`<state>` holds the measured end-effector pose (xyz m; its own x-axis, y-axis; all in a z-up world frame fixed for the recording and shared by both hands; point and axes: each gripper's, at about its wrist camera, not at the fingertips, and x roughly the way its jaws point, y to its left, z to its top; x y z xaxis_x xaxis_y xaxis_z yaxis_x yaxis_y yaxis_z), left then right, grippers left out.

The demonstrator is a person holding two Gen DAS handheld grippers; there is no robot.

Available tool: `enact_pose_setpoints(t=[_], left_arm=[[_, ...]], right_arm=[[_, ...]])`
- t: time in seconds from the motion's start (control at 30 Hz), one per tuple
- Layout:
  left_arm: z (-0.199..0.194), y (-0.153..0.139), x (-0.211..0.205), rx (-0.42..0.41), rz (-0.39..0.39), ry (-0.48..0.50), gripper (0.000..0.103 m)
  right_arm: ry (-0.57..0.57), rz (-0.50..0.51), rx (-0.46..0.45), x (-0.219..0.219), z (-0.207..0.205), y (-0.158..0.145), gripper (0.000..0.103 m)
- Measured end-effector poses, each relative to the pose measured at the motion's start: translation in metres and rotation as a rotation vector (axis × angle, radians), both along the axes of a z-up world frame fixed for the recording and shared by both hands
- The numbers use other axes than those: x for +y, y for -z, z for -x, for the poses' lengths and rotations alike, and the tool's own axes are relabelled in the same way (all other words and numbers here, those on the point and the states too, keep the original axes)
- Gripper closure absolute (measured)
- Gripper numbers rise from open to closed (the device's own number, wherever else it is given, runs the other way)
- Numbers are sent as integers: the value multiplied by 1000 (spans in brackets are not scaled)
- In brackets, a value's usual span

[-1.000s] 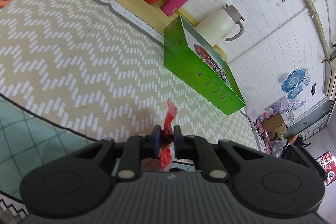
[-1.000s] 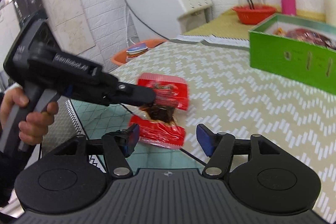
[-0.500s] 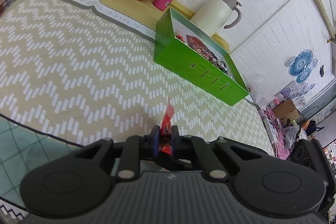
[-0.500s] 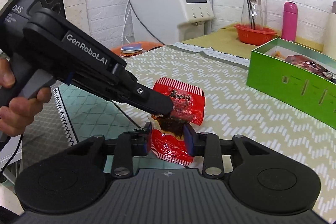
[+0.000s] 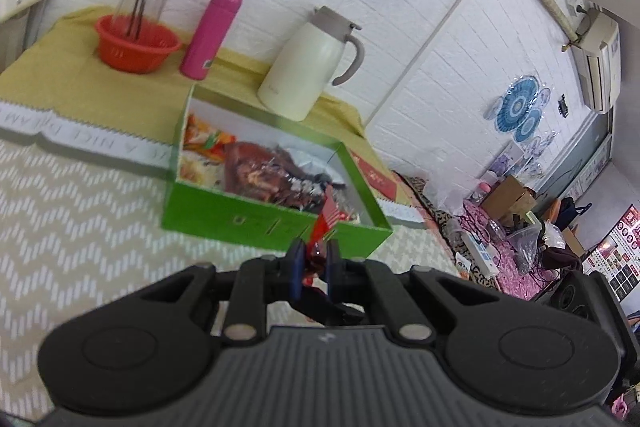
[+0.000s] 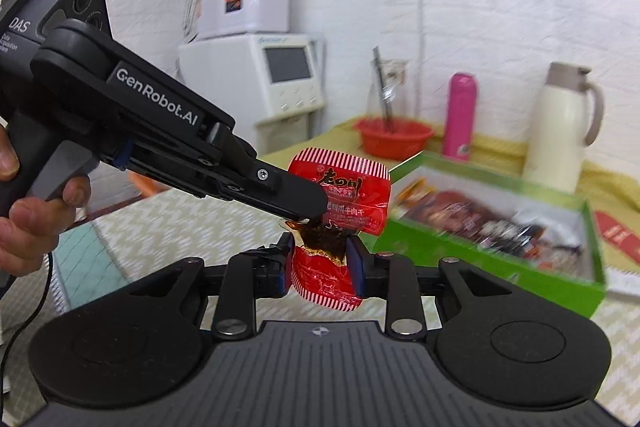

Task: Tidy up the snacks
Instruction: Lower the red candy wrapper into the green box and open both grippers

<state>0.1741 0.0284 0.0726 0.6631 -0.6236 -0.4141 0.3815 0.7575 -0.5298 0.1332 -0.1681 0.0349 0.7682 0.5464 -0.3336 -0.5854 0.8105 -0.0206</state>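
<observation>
The left hand-held gripper (image 5: pixel 313 259) is pinching a red snack packet (image 6: pixel 340 195), and in its own view little of the packet is showing beyond a striped edge sticking up between the closed fingers. In the right wrist view the same packet is hanging in the air above the worktop (image 5: pixel 80 211), its upper half held by the left tool, which is reaching in from the left, and its lower half sitting between the fingers of the right hand-held gripper (image 6: pixel 320 261), whose jaws are closing with both blue pads against the wrapper. A dark filling is showing through the clear middle of the packet. The person's hand (image 6: pixel 32 211) is gripping the left tool's handle and is cut off at the frame edge.

Beyond the packet, a green box (image 5: pixel 256 223) is lying open on the worktop, holding dark brown and orange-wrapped snacks that are too blurred to tell apart. Behind it, a red bowl (image 5: pixel 136 45) is holding a clear jar with dark sticks in it. A pink flask (image 5: pixel 211 33) and a cream jug (image 5: pixel 308 67) are standing beside the bowl, near the white brick wall.
</observation>
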Motion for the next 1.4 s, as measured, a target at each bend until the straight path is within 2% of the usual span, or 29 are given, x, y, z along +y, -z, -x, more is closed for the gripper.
enact_pose_setpoints(t=[0.23, 0.5, 0.6, 0.63, 0.67, 0.7, 0.73, 0.77, 0.9, 1.03, 1.3, 1.4], left_arm=[[-56, -17, -52, -43, 13, 96, 103], [-124, 6, -109, -5, 21, 187, 103], [-145, 17, -123, 2, 0, 186, 100], [-150, 21, -124, 8, -14, 162, 83], [-154, 25, -124, 18, -31, 118, 44], [-155, 28, -121, 17, -33, 70, 40], [-155, 30, -118, 8, -40, 37, 40], [-155, 30, -116, -1, -59, 24, 39], [-147, 28, -113, -57, -164, -61, 34], [-138, 23, -108, -68, -219, -107, 32], [-83, -4, -95, -178, -302, -188, 28], [-49, -16, -87, -263, -345, -250, 27]], right_arm=[[107, -37, -67, -43, -38, -11, 53], [235, -58, -52, -88, -78, 8, 53], [279, -52, -57, -98, -91, 20, 50], [287, -51, -55, -100, -96, 25, 48], [295, -42, -46, -100, -101, 30, 46], [305, -34, -43, -101, -102, 34, 33], [315, -28, -37, -101, -104, 38, 10], [323, -29, -39, -102, -103, 41, 0], [342, -38, -50, -103, -99, 45, 0], [347, -67, -33, -103, -94, 40, 0], [405, -17, -39, -97, -55, 12, 0], [423, -1, -32, -95, -30, -2, 0]])
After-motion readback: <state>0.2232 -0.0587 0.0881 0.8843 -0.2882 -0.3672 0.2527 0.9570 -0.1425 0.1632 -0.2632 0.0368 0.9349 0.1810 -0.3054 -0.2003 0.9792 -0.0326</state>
